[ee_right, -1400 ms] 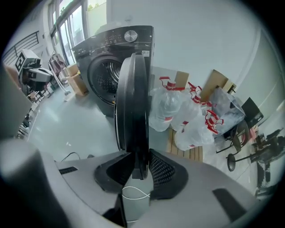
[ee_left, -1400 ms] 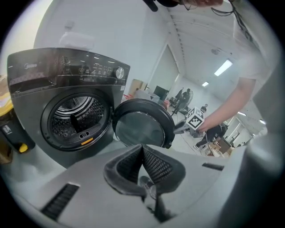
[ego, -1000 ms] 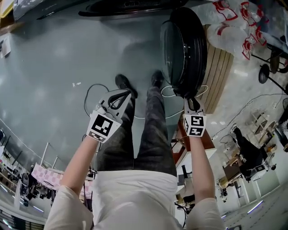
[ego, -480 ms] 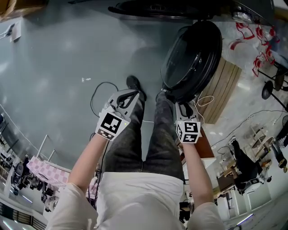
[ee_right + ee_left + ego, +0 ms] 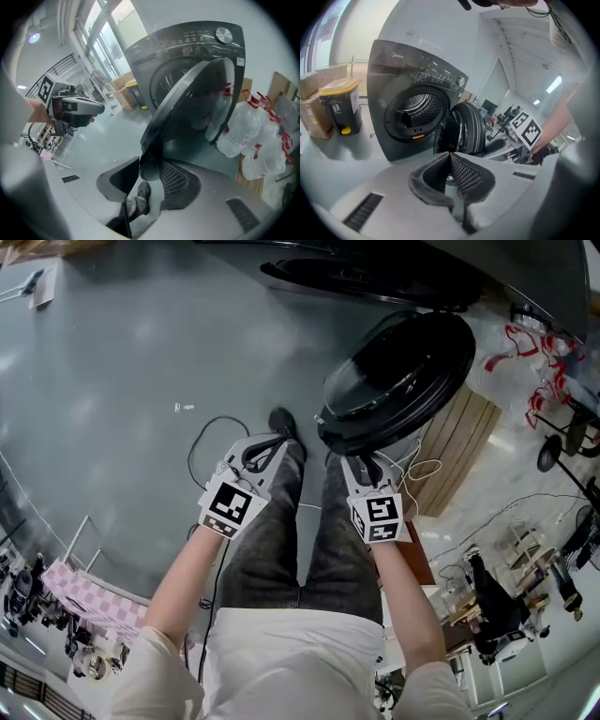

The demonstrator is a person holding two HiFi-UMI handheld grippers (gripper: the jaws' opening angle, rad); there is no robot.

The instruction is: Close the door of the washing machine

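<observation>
Head view: door (image 5: 398, 381) half open at 1 o'clock, below washer (image 5: 356, 277). Right gripper (image 5: 364, 467) jaws just opening, spread, door rim between them. Left gripper (image 5: 261, 451) jaws pressed together, empty.

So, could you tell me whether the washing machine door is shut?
No, partly open: the door stands angled out from the washing machine, and the drum opening is uncovered.

The round black door (image 5: 398, 381) stands half open, swung out from the dark grey washer (image 5: 377, 84), its drum (image 5: 415, 105) uncovered.
</observation>
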